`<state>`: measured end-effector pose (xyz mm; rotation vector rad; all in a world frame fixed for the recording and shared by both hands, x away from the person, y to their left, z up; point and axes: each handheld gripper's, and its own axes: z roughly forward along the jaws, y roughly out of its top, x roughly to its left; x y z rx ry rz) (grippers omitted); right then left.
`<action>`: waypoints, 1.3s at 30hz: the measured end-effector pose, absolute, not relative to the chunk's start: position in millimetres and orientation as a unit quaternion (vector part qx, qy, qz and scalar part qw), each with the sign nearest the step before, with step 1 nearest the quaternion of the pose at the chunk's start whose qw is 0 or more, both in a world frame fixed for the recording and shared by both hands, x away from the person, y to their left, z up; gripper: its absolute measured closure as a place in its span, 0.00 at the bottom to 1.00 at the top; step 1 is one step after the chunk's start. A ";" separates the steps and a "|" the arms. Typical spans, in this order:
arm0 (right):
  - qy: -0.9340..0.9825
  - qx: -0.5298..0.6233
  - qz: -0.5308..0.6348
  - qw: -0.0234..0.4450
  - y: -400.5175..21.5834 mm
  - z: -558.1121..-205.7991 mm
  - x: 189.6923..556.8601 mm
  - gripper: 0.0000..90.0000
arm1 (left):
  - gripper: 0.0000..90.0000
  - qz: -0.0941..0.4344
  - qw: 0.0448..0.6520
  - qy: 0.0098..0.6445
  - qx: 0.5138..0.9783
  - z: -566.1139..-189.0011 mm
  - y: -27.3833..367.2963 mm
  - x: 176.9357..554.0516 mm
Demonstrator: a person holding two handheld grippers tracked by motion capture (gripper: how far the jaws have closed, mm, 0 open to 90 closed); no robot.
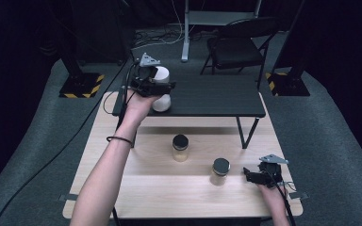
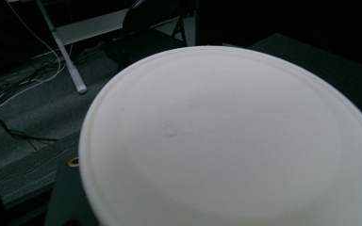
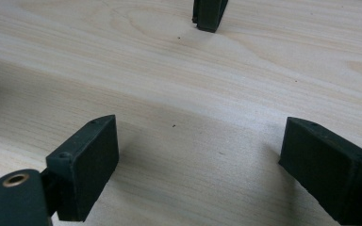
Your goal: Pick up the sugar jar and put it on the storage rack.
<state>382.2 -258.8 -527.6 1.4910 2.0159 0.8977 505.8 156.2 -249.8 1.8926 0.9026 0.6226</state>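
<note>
The left gripper (image 1: 156,88) is clamped around a white container (image 1: 161,89), held over the black shelf (image 1: 217,96) standing on the table (image 1: 169,183); in the left gripper view its white lid (image 2: 226,141) sits right against the camera. The right gripper (image 1: 252,176) rests low over the table, jaws spread wide and empty, with one black-lidded jar (image 1: 220,171) just beside it and another jar (image 1: 180,147) farther off.
</note>
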 end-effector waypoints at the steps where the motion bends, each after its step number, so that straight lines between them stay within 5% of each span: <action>1: 0.735 0.544 0.328 0.237 -258.8 -527.6 382.2 0.13 | 0.40 0.250 0.460 0.368 0.768 -250.4 155.8 507.6; 20: 0.737 0.542 0.327 0.237 -258.6 -527.6 382.1 0.12 | 0.40 0.235 0.468 0.376 0.765 -257.4 153.6 517.8; 29: 0.737 0.543 0.327 0.236 -258.4 -527.6 382.1 0.12 | 0.16 0.231 0.452 0.387 0.770 -262.3 153.4 514.3; 39: 0.738 0.542 0.327 0.236 -258.2 -527.6 382.5 0.12 | 0.08 0.242 0.457 0.384 0.765 -263.7 158.1 497.9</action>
